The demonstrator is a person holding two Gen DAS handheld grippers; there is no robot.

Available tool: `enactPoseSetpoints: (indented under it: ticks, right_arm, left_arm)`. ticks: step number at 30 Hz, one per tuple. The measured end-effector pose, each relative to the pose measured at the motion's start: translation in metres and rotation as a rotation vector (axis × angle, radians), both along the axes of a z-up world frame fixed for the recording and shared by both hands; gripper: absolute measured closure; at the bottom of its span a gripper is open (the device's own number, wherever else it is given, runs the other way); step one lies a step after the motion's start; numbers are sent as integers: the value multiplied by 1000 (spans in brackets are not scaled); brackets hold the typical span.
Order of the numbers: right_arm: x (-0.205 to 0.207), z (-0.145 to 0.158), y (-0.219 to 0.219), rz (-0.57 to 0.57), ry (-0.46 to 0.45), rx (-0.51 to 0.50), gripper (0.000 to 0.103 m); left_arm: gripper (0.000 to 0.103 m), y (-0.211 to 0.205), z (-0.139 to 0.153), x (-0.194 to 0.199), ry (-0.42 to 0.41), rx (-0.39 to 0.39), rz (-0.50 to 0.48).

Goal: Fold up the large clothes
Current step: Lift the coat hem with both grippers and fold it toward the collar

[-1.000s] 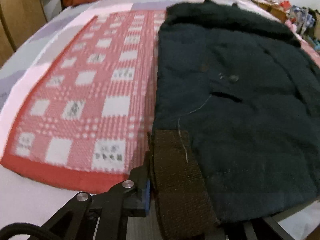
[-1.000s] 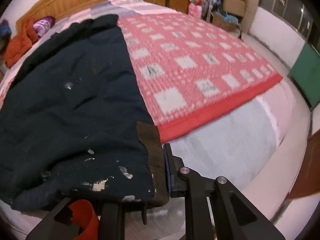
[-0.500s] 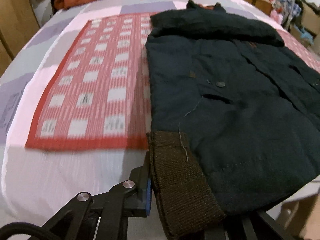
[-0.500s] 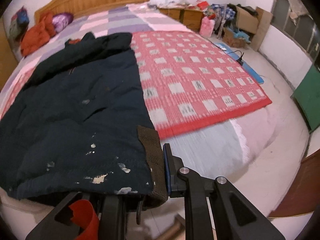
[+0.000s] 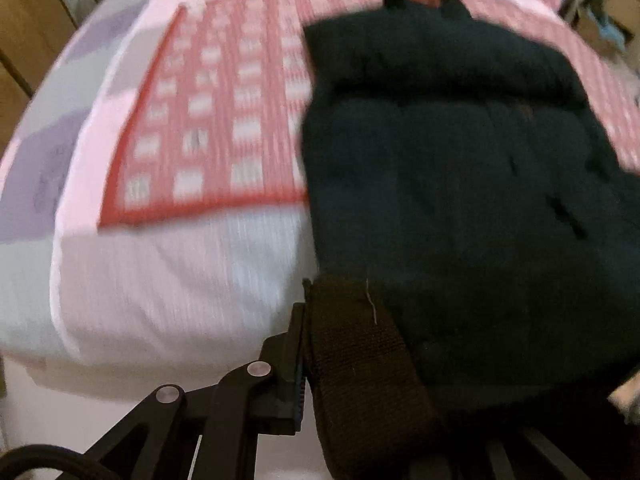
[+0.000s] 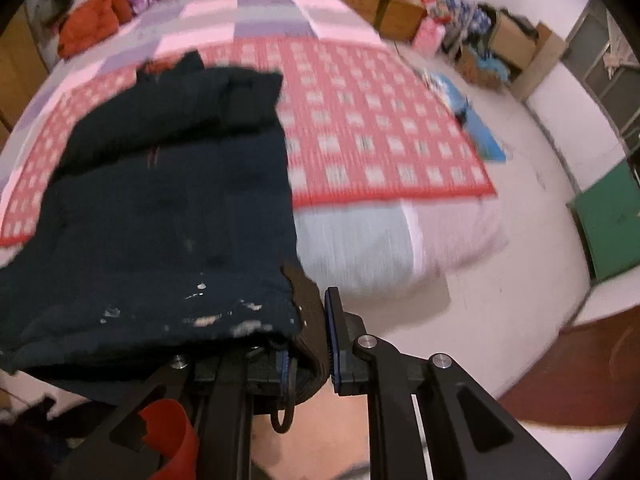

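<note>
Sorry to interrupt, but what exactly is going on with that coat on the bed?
A person holds a gripper in each hand. The left gripper and right gripper are each shut on the brown ribbed hem of the dark jacket, whose body lies on a red checked blanket on the bed.

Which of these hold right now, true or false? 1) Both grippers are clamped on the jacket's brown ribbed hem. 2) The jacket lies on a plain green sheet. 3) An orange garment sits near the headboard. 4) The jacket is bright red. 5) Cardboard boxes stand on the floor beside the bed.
1) True: the left gripper and the right gripper are each shut on the brown ribbed hem.
2) False: the jacket lies over a red checked blanket on the bed.
3) True: the orange garment lies there.
4) False: it is dark navy.
5) True: the cardboard boxes stand there.
</note>
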State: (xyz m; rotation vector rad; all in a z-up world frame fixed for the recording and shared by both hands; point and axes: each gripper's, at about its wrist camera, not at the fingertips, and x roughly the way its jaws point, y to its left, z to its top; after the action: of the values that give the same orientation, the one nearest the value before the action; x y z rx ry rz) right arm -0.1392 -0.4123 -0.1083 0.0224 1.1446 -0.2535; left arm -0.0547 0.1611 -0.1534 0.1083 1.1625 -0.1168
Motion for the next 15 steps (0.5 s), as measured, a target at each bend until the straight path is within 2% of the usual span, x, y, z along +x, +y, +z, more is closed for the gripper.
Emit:
enactPoseSetpoints:
  ticks: [4,9,12,15]
  right_arm:
    - [60,8,-2,15,-113,-4,89]
    - [167,8,-18,14,-247,15,89]
    - [228,5,-31,2,-296,31,89]
    - [304,-8,-41,-3,-309,30,89]
  left_arm:
    - [88,-3,9,65,-108,-6,-11]
    - [88,-16,13,174,-196,-32,1]
    - [88,-26,9,244,-223,-49,31]
    - [88,-36,-11,312,-194,-38,65]
